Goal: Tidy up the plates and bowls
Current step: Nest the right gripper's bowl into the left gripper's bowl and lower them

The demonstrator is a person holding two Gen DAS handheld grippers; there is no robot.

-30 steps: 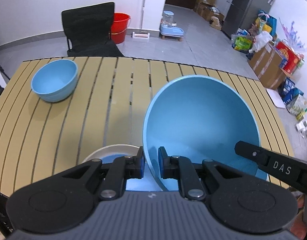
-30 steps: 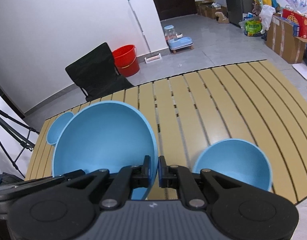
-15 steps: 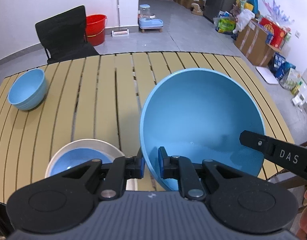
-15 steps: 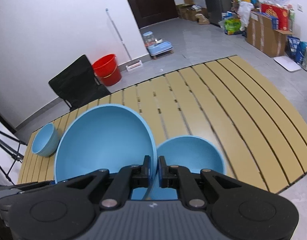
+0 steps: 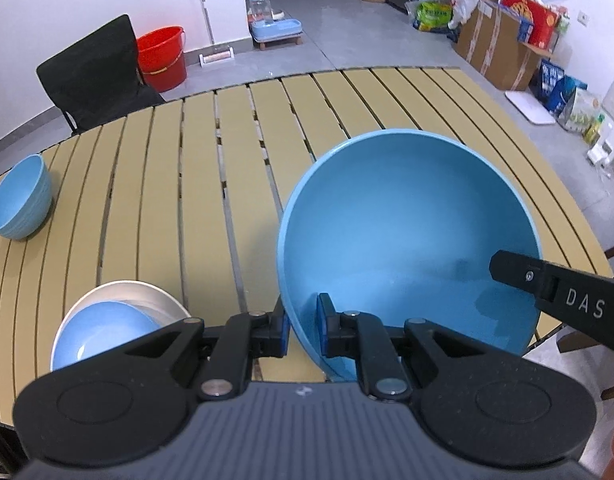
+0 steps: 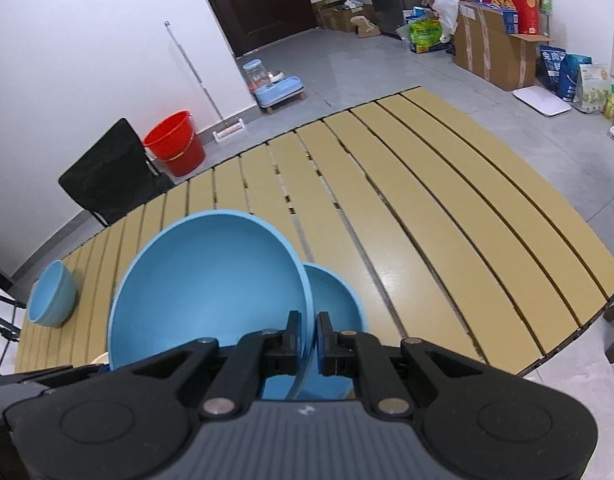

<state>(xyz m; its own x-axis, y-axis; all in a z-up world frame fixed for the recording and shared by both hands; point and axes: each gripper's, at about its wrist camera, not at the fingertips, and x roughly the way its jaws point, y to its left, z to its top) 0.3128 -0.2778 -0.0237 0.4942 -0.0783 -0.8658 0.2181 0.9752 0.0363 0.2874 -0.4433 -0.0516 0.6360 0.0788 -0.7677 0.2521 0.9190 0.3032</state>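
Both tools grip one large blue bowl (image 5: pixel 407 240) by opposite edges of its rim: the left tool (image 5: pixel 301 330) is clenched on the near-left rim, the right tool (image 6: pixel 305 338) on the right rim, pads nearly together. The bowl hangs tilted above the slatted tan desk (image 5: pixel 187 184). Just behind it in the right view sits a second, medium blue bowl (image 6: pixel 339 300). At the near-left is one silver plate (image 5: pixel 155 294) carrying one blue dish (image 5: pixel 103 336). Farther off, at the desk's left edge, stands a third, small blue bowl (image 5: pixel 17 204).
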